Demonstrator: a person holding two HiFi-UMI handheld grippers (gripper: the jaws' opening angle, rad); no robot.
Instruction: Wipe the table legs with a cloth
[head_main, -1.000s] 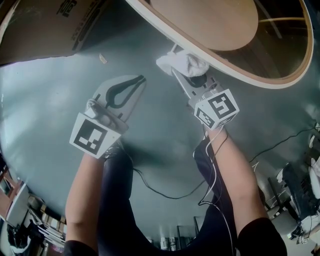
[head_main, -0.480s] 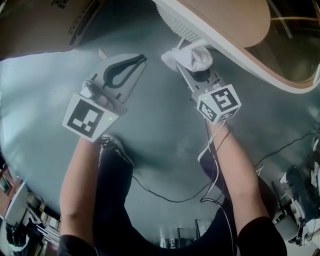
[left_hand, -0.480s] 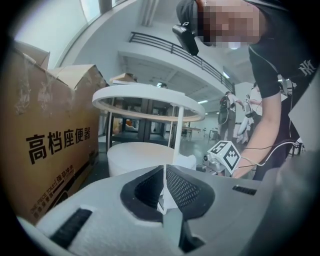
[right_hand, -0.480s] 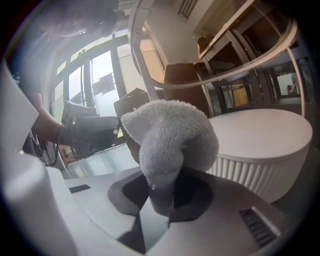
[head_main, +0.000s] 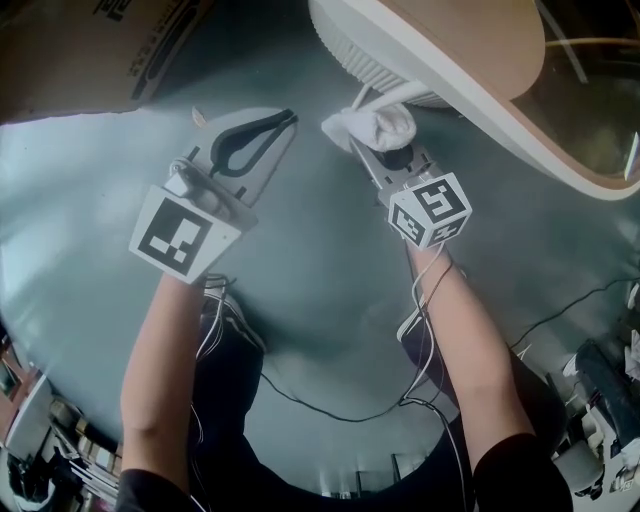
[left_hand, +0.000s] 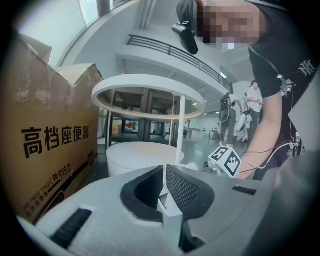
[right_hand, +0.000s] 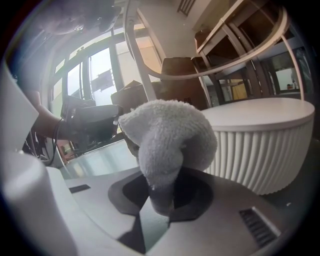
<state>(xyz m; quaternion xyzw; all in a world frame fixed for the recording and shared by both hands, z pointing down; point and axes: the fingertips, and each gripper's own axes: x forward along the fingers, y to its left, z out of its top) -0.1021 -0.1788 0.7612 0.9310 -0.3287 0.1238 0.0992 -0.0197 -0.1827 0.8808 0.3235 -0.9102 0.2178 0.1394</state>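
Observation:
A white terry cloth is bunched between the jaws of my right gripper, which is shut on it. The cloth sits against the lower part of a thin white table leg, just beside the table's white ribbed base. The leg rises behind the cloth to the round rim. My left gripper hovers over the floor to the left, shut and holding nothing. From there I see the leg and the right gripper's marker cube.
A big cardboard box stands at the far left, close to the left gripper. The round table top overhangs the right gripper. Cables trail across the grey floor near the person's legs.
The right gripper with the cloth has come in under the table rim, up to the thin leg and the ribbed base. The left gripper has hardly moved.

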